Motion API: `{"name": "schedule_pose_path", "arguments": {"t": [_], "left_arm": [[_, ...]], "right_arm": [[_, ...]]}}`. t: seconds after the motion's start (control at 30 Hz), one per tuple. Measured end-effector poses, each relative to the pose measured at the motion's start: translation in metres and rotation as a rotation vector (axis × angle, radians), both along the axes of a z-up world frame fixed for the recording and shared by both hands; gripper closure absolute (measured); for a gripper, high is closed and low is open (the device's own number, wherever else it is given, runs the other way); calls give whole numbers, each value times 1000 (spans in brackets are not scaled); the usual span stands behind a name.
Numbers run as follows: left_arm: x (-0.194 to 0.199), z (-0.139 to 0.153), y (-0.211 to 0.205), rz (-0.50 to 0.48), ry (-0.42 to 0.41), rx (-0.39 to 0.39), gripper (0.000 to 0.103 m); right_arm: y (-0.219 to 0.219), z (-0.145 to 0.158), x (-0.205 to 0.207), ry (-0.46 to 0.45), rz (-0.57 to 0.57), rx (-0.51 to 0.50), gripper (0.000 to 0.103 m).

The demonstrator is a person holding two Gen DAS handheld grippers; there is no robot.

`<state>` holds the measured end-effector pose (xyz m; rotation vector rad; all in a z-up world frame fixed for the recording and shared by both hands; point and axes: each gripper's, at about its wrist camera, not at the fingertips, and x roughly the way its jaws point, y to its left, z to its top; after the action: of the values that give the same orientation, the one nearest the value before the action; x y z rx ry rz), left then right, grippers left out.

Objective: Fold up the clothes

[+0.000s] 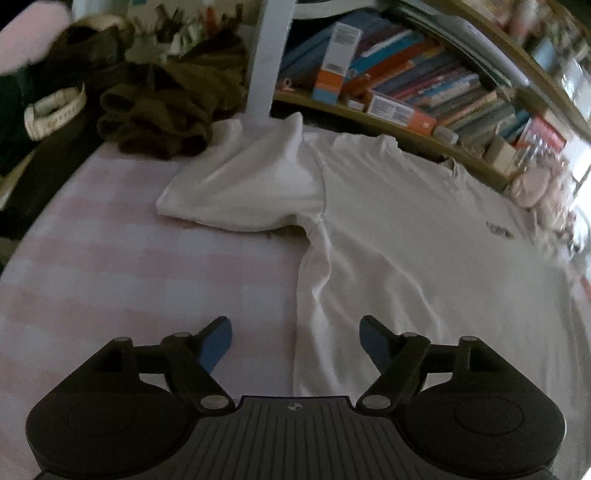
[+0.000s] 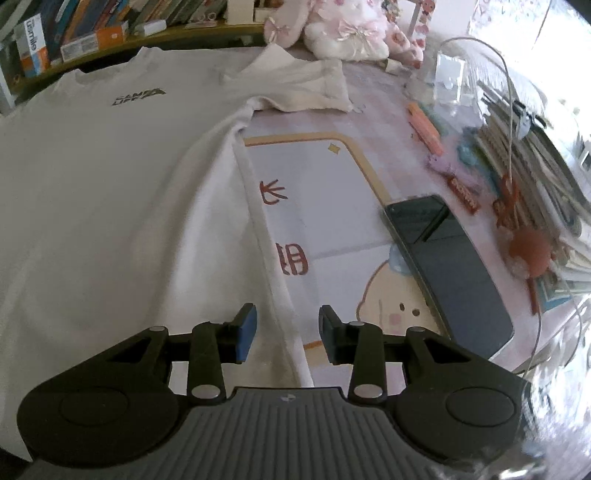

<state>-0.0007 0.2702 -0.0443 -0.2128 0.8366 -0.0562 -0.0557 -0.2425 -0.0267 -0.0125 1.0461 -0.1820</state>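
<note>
A white T-shirt (image 1: 406, 240) lies spread face up on a pink striped cover, with a small dark logo (image 2: 138, 96) on the chest. One sleeve (image 1: 240, 192) is bunched up on the left, and the other sleeve (image 2: 306, 88) lies out to the right. My left gripper (image 1: 295, 332) is open wide just above the shirt's left side edge, with nothing held. My right gripper (image 2: 288, 317) hovers over the shirt's right side edge. That edge runs between its blue pads (image 2: 248, 332), which stand apart and do not press on it.
A brown garment pile (image 1: 159, 118) and a white watch (image 1: 51, 110) lie at the back left. A bookshelf (image 1: 424, 85) runs along the back. Pink plush toys (image 2: 343, 29), a dark tablet (image 2: 443, 266), pens, a cable and stacked books (image 2: 535, 177) crowd the right side.
</note>
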Motion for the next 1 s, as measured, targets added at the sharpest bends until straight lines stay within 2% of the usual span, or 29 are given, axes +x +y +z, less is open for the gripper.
{"name": "schedule_pose_path", "arguments": {"t": [0.07,0.17,0.2,0.23,0.27,0.33,0.4,0.47,0.53,0.63,0.8,1.0], "left_arm": [[-1,1,-5,8,6,28,28],[-3,3,-12,3,19,74,45],[-3,3,-15,-5,23,94,54],[-4,4,-17,-10,30,98,66],[-4,5,-19,-15,36,102,71],[-4,6,-23,-26,48,110,95],[-5,6,-28,-35,59,103,100],[-6,7,-33,-43,67,83,101],[-8,7,-40,-60,72,73,100],[-12,7,-50,-91,74,74,100],[-15,7,-48,-94,74,68,100],[-18,7,-44,-87,80,60,100]], "right_arm": [[-3,0,-2,1,0,-3,68],[-8,0,-5,0,-3,19,69],[-8,0,-5,6,7,42,69],[-9,0,-5,12,17,64,79],[-9,0,-5,18,27,87,95],[-5,1,-4,31,64,80,98],[1,1,-4,39,101,30,98],[-2,0,-5,38,77,-45,99],[-13,-2,-9,24,15,-77,99],[-29,0,-16,19,-57,-47,99],[-29,3,-23,34,-11,17,99],[-21,5,-23,48,3,-7,98]]}}
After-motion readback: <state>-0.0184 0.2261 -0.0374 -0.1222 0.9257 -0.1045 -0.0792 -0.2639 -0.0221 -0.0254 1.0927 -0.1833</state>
